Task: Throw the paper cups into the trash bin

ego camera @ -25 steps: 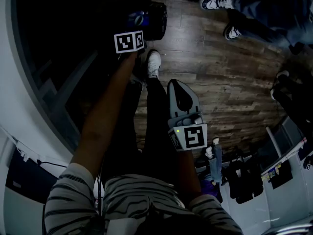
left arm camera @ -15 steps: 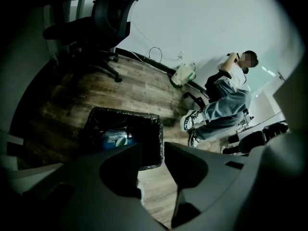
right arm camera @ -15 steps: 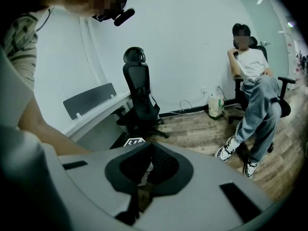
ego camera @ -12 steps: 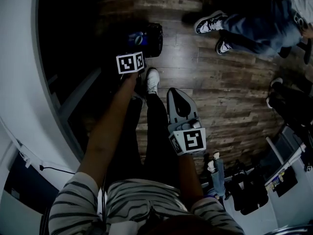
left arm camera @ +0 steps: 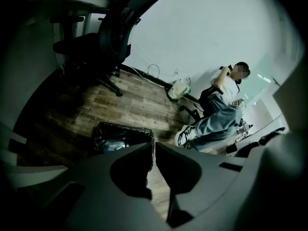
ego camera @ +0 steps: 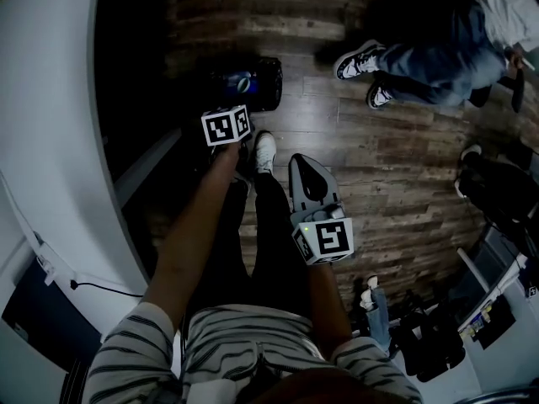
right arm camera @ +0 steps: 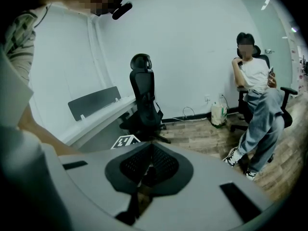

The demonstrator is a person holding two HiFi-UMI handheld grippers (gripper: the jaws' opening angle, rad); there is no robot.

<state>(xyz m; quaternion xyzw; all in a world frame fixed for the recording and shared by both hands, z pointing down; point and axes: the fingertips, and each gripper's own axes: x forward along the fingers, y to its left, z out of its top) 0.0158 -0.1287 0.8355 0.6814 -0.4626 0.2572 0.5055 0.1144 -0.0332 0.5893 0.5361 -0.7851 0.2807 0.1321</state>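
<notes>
Left claw (left arm camera: 154,152) jaws just closed, empty; lifted away from trash bin (left arm camera: 121,137).

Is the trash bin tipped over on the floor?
No, the trash bin stands upright on the wooden floor, its black-bagged mouth facing up.

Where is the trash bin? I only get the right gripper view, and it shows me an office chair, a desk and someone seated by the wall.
Observer: In the head view the trash bin stands on the wood floor, just ahead of the wearer's white shoe.
Visitor: Is anything inside it?
Observer: The left gripper view looks into its black liner. There is something pale lying in it, too dim to name.
Visitor: Do the left tongs carry a cup?
Observer: No. The left tongs have just been closing and are shut, with nothing between them.
</notes>
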